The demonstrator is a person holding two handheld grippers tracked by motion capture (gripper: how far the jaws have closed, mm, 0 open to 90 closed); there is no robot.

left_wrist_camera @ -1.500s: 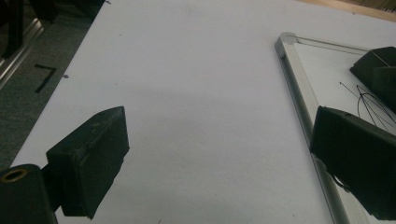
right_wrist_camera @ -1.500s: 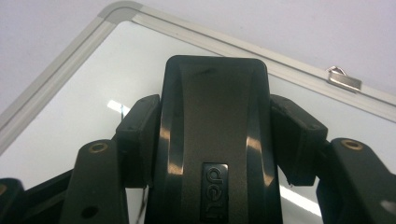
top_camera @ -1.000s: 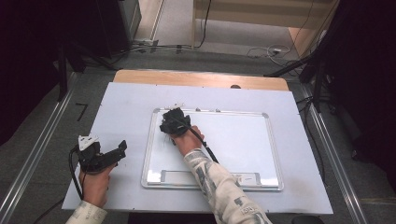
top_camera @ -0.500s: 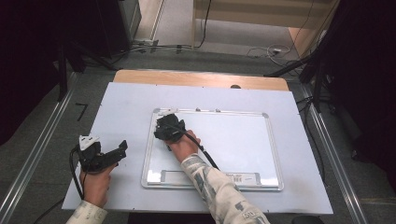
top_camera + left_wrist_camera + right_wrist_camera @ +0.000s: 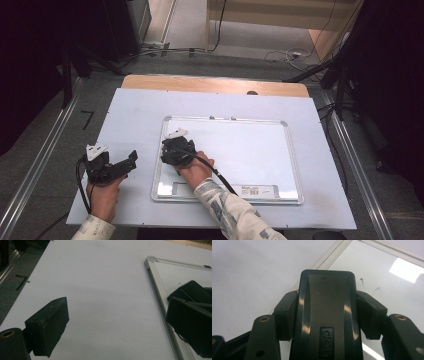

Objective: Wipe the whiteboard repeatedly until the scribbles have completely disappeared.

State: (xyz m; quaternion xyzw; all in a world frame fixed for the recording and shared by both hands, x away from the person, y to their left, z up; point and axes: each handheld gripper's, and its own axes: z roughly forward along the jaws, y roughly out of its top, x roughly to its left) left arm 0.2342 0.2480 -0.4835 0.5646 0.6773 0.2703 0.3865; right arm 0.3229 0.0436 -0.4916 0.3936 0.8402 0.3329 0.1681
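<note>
Clearly, the black eraser sits clamped between the right tool jaws.

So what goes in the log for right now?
right hand-held gripper: shut on eraser | eraser: on whiteboard | left hand-held gripper: open, beside whiteboard

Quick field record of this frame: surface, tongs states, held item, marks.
surface: whiteboard lying flat on a pale sheet
right tongs: shut on a black eraser, near the board's left edge
left tongs: open, holding nothing, over the sheet left of the board
marks: two small dark strokes on the board beyond the eraser
label: barcode sticker on the board's near frame
</note>
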